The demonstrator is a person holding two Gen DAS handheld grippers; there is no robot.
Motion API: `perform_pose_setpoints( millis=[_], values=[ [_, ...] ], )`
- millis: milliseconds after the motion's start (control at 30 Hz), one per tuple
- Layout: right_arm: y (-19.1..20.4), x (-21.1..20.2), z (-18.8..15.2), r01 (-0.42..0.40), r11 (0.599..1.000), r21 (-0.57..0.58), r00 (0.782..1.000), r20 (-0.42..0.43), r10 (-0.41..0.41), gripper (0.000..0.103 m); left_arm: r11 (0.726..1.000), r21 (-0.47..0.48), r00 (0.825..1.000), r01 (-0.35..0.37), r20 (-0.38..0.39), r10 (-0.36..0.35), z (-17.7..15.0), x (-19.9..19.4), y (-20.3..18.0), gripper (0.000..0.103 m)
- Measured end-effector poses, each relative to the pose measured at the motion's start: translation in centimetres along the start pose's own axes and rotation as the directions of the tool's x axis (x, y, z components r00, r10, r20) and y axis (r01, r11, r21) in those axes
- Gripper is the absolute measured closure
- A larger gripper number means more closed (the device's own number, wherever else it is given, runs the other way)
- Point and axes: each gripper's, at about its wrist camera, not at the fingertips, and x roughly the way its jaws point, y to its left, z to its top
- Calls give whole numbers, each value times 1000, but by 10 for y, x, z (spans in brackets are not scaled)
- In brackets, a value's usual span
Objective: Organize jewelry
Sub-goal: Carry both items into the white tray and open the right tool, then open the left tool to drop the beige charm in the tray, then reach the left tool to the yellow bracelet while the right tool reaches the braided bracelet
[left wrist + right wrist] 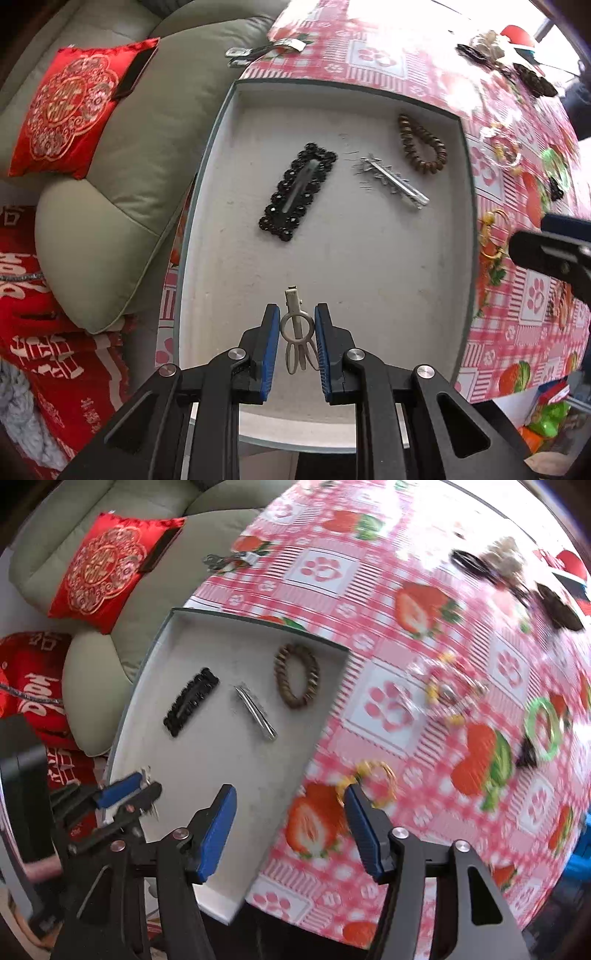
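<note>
While the right hand-held gripper (290, 812) gapes, the left hand-held gripper (296, 332) pinches a silver clip (297, 328) pointing forward.

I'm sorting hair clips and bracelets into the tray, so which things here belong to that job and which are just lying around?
Part of the job:
- shallow white tray
- black beaded hair clip
- silver spiked hair clip
- brown wooden bead bracelet
- pale metal hair clip between the left gripper pads
- gold bangle
- green bangle

Lying about:
- red embroidered cushion
- keys
</note>
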Motion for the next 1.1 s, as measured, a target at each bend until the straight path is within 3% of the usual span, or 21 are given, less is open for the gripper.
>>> perform_pose_setpoints(
  millis=[367,633,667,700,733,800,967,1100],
  values=[
    [-31,-21,-49,59,993,102,998,12,-61,36,996,72,998,45,29,-47,-9,-20,-18,77],
    [-46,-32,-74,70,990,122,997,18,-73,36,994,105,998,31,48,-36,-12,-35,-33,77],
    [-50,-32,-77,70,990,121,997,14,-72,36,994,105,998,24,53,-30,-11,-38,-36,70],
    [-53,-32,-79,69,991,118,997,12,-71,36,994,105,998,19,55,-25,-10,-39,-38,21],
    [-57,-32,-81,69,991,114,997,9,-70,34,995,99,998,4,60,-10,-9,-41,-41,0],
    [-67,-31,-86,66,992,107,998,1,-66,26,996,89,996,-26,89,18,-8,-48,-50,0],
    [-95,-29,-98,54,995,84,998,-31,-52,25,994,99,996,-47,79,39,-9,-52,-83,0],
    [-119,-27,-104,48,997,60,997,-60,-44,15,994,94,996,-56,76,49,-10,-55,-112,0]
  ],
)
